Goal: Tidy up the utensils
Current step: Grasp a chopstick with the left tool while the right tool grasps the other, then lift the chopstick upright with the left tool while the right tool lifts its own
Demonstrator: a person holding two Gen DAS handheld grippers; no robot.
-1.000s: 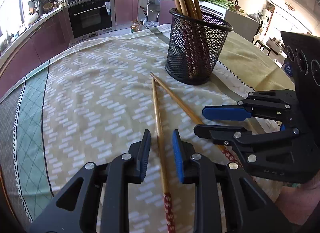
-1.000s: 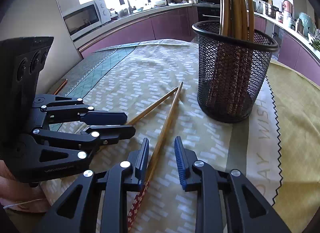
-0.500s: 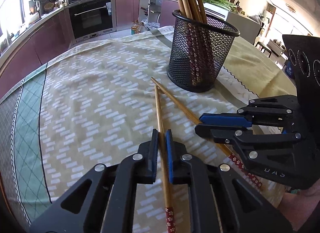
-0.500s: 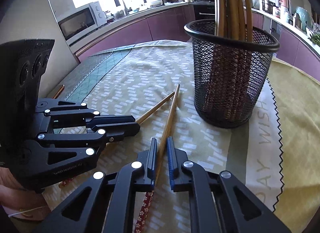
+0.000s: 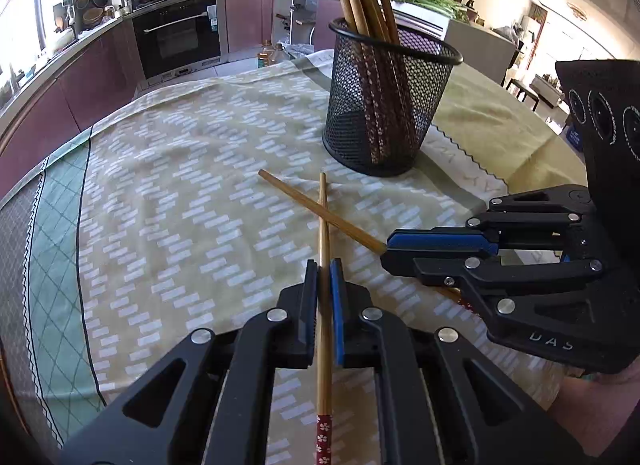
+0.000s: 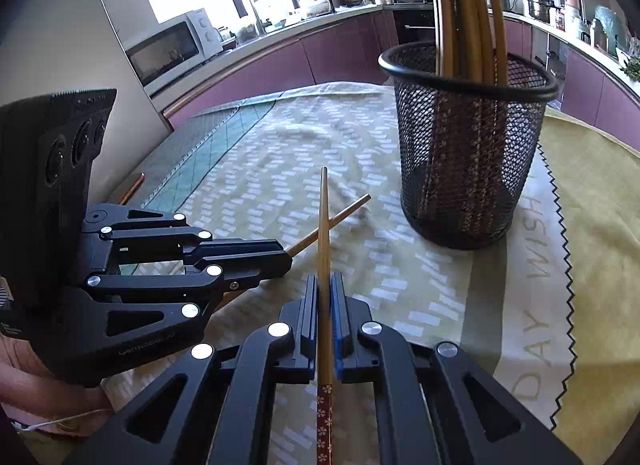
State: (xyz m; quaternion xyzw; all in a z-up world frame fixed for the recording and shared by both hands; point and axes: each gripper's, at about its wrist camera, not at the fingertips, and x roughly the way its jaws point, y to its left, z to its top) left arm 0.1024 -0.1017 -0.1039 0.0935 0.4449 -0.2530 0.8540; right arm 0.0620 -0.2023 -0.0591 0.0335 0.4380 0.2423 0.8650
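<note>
Grippers both clamped: our left gripper (image 5: 325, 265) pinches one chopstick (image 5: 324, 225) and our right gripper (image 6: 325, 279) pinches a second chopstick (image 6: 323, 225), each stick running out toward 12 o'clock in its own wrist view. We see the two sticks cross near their bare tips over the patterned tablecloth (image 5: 180, 185). Mesh holder (image 5: 386, 105), with more chopsticks upright inside, stands at about 1 o'clock from the crossing, near but apart from both tips.
</note>
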